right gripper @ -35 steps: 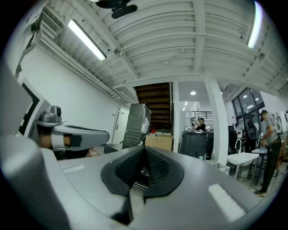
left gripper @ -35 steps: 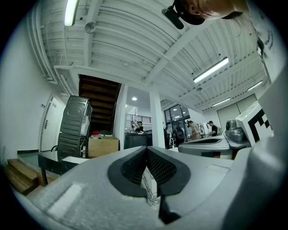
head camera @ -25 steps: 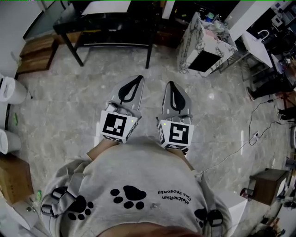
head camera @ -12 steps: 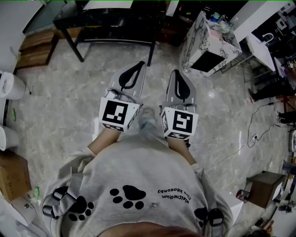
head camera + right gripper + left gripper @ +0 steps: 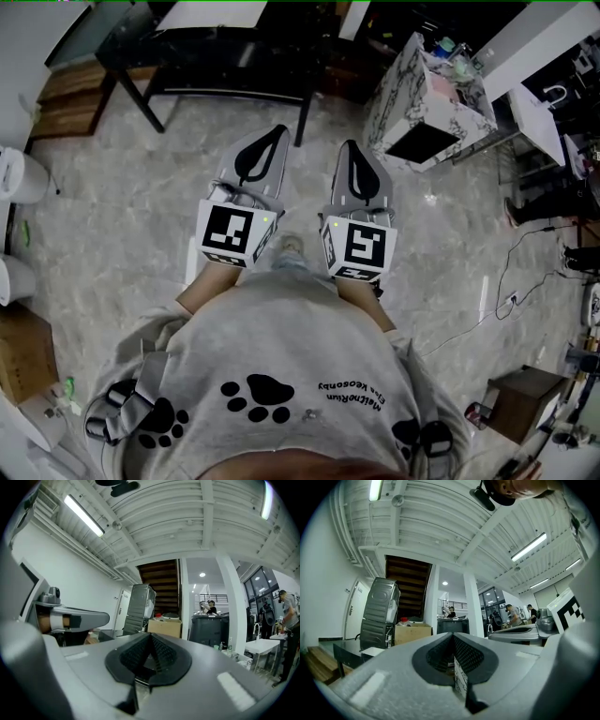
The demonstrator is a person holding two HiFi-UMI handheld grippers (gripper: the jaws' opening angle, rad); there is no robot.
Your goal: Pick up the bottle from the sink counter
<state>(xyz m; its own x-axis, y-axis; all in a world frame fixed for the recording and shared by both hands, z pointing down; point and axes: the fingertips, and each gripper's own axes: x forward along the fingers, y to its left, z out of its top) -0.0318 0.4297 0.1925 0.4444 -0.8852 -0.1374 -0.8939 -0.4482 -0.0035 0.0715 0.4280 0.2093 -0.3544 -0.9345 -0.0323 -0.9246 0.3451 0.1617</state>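
Left of the marble counter (image 5: 441, 108), the person (image 5: 281, 375) has stepped forward. Left gripper (image 5: 274, 136) and right gripper (image 5: 350, 148) are squeezed tight and empty, so no bottle is picked yet.

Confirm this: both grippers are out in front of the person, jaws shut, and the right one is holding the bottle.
Wrong on one point. The right gripper holds nothing: the right gripper view shows its jaws shut with nothing between them. The rest stands.

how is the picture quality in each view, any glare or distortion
Head view: evenly lit and sharp, edges bowed, small glare spot on the floor. Left gripper view: fisheye circle with black corners, ceiling lamp blown out. Right gripper view: same fisheye, light strip overexposed.
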